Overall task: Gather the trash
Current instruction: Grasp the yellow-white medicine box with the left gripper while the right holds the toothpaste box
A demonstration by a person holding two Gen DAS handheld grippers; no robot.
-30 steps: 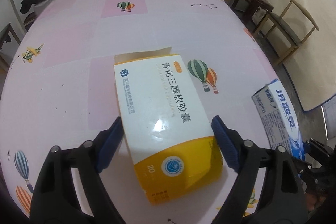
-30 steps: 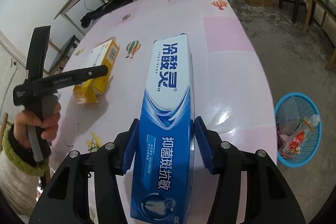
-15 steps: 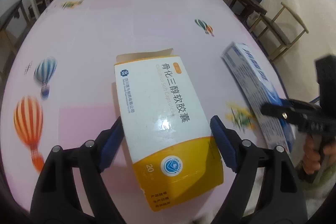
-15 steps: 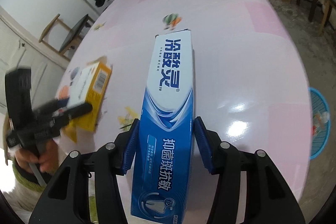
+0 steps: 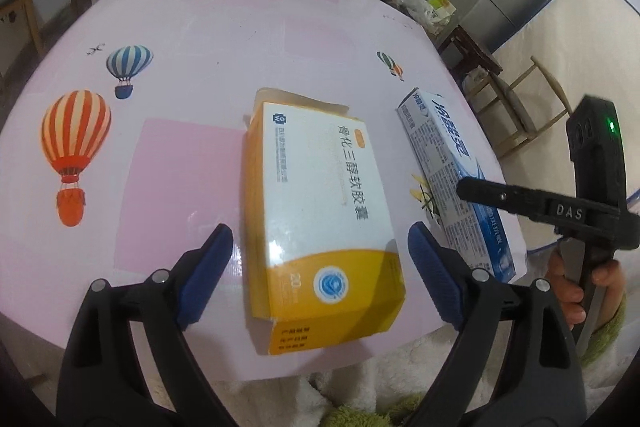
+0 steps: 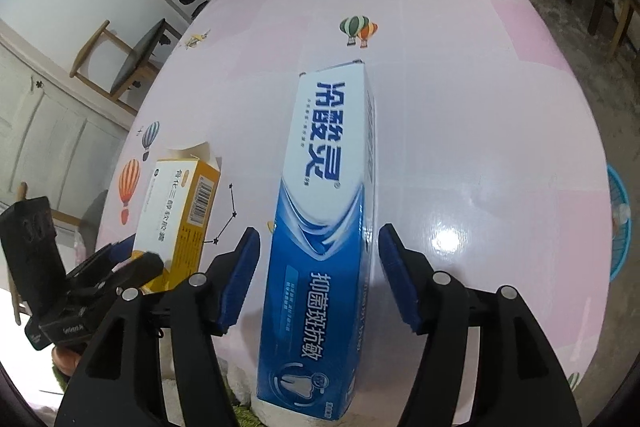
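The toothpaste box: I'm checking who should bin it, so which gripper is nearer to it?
Right. The right gripper straddles the toothpaste box, pads clear of its sides. The left gripper sits around the yellow medicine box beside it.

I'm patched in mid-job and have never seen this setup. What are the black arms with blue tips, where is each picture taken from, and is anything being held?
There is no robot here: a person holds a hand-operated claw in each hand, with a camera on each one looking forward along its two fingers. That gives two pictures, one per claw.

The left claw straddles a white and yellow medicine box lying on the pink table. Its jaws have just been opening, and gaps show on both sides of the box.

The right claw straddles a long blue toothpaste box. Its jaws have just been opening too, and its pads stand clear of the box.

So nothing is held; both boxes rest near the table's near edge. A blue basket stands on the floor past the table's right side.
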